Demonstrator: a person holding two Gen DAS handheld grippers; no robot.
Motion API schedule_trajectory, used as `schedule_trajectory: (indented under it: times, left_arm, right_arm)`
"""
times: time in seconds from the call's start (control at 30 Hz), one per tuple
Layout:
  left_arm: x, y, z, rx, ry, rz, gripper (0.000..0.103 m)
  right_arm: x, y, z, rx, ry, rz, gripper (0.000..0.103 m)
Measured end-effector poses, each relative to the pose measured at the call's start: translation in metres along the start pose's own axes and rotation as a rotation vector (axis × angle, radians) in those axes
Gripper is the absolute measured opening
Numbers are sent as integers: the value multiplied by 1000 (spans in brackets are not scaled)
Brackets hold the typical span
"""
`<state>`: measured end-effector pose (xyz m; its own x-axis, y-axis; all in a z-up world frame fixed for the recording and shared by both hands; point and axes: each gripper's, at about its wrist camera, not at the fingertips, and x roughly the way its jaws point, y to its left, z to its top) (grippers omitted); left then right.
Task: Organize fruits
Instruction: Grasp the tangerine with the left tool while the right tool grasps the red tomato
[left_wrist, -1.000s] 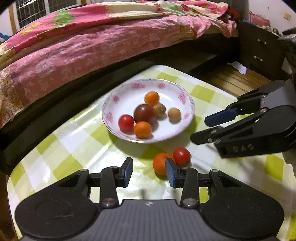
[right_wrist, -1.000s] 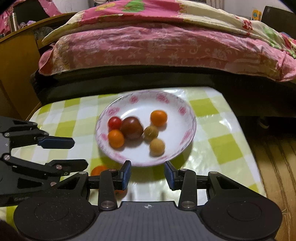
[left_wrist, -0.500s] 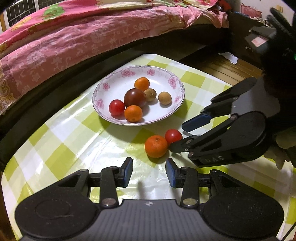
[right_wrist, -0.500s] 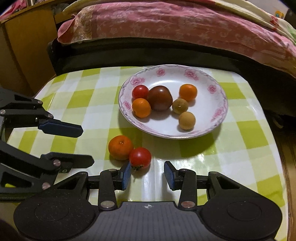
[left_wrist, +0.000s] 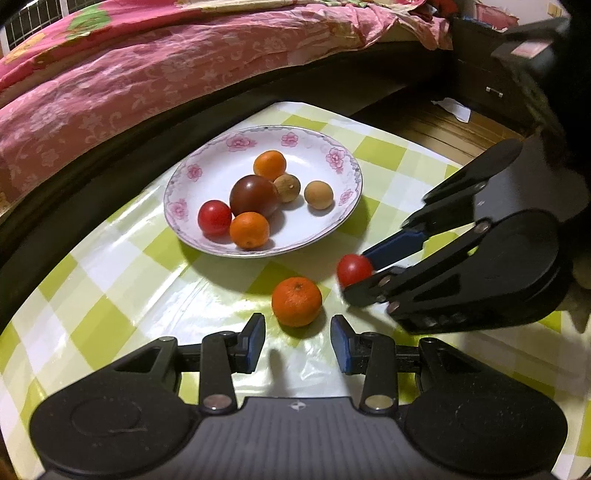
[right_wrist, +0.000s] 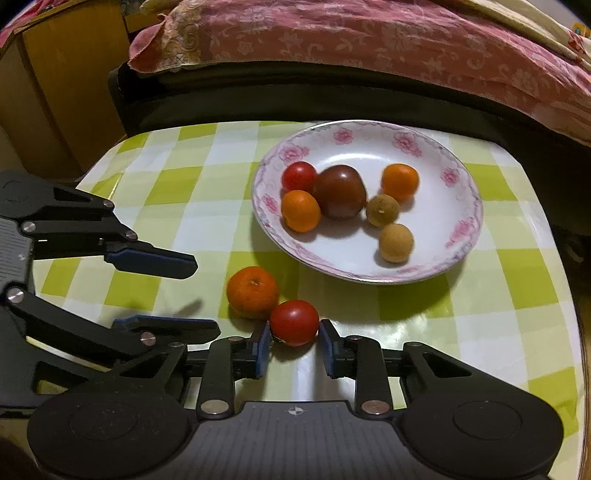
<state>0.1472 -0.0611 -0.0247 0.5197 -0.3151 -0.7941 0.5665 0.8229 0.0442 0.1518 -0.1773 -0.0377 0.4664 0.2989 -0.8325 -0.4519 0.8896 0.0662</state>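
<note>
No legible text — none anywhere.

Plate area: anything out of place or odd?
Two fruits sit off the plate on the tablecloth: an orange and a red tomato, touching. The other six are in the plate. The right gripper is open around the tomato, the left gripper open before the orange. No spills or damage.

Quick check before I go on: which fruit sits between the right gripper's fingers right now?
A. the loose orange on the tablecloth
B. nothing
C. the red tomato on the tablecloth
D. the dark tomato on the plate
C: in the right wrist view the red tomato lies on the tablecloth between the open fingers of the right gripper, while the loose orange sits just beside it, outside the fingers.
</note>
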Motion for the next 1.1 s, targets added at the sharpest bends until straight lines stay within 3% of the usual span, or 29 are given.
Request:
schedule_trajectory:
  times: [0.43, 1.1]
  left_arm:
    - [30, -3, 8, -41, 17, 24, 44]
    - [26, -7, 6, -35, 15, 19, 41]
  right_arm:
    - [-11, -30, -7, 57, 38, -57, 24]
    - [-6, -29, -6, 40, 45, -73, 27]
